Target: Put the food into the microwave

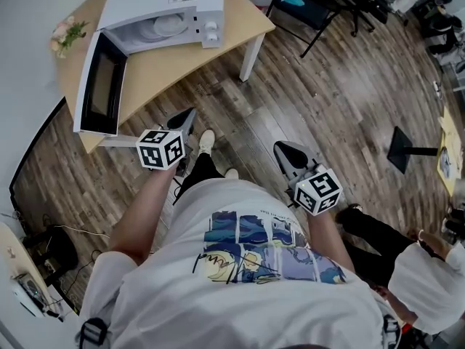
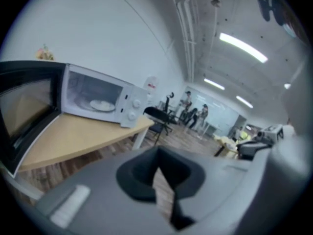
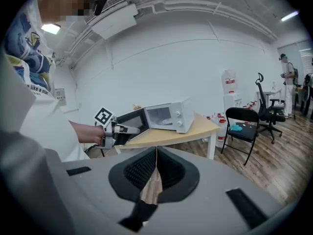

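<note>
A white microwave (image 1: pixel 163 9) stands on the light wooden table (image 1: pixel 182 60) with its door (image 1: pixel 102 86) swung wide open. Inside it lies a white plate (image 1: pixel 168 25); what is on the plate I cannot make out. The left gripper view shows the same microwave (image 2: pixel 98 99) and plate (image 2: pixel 102 105) ahead to the left. My left gripper (image 1: pixel 190 112) hangs just off the table's near edge, shut and empty. My right gripper (image 1: pixel 280 148) is over the wooden floor, farther from the table, also shut with nothing in it. The right gripper view shows the microwave (image 3: pixel 168 116) and the left gripper (image 3: pixel 132 129).
A black folding chair (image 1: pixel 305 6) stands right of the table. A small bunch of flowers (image 1: pixel 65 35) lies at the table's left corner. A black stand base (image 1: pixel 407 151) sits on the floor at the right. Another person (image 1: pixel 429 282) crouches at the lower right.
</note>
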Demonstrator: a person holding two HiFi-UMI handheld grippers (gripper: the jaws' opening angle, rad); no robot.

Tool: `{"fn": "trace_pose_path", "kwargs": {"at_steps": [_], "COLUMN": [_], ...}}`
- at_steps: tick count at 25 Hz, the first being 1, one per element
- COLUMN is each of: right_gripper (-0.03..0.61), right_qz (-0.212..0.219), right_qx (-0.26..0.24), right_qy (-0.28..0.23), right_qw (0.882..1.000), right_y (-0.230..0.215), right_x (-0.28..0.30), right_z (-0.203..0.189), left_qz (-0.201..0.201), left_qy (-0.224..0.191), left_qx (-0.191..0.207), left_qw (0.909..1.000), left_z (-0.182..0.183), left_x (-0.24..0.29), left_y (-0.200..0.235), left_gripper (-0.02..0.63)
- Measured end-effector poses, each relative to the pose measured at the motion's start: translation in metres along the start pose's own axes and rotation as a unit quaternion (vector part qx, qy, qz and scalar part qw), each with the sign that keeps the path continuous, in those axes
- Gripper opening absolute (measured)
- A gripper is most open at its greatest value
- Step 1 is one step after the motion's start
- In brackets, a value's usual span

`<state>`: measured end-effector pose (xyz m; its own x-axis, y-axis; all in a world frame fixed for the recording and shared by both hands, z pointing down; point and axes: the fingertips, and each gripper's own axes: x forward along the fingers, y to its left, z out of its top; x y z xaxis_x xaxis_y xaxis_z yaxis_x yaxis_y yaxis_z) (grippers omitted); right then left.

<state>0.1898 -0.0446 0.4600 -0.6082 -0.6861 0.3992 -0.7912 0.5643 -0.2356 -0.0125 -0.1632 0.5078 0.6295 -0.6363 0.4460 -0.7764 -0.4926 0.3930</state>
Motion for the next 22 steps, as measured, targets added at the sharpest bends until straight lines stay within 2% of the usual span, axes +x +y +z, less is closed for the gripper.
{"fn": "trace_pose_path", "kwargs": {"at_steps": [8, 22], "right_gripper": [0.009, 0.007], "right_qz": [0.009, 0.018], "right_qx": [-0.005, -0.037], "right_qy": [-0.004, 0.0], "right_qw": [1.0, 0.999], "right_y": [0.008, 0.021], "right_x": [-0.005, -0.004], "right_z": [-0.002, -0.004], "left_qz": [-0.03, -0.029], "left_qy": [0.011, 0.019], "left_qx": [0.038, 0.042], "left_qw": [0.9988, 0.9985], "left_z": [-0.01, -0.022], "left_x": [-0.004, -0.012], "left_y": [-0.036, -0.038], "left_gripper": [0.008, 0.008]}}
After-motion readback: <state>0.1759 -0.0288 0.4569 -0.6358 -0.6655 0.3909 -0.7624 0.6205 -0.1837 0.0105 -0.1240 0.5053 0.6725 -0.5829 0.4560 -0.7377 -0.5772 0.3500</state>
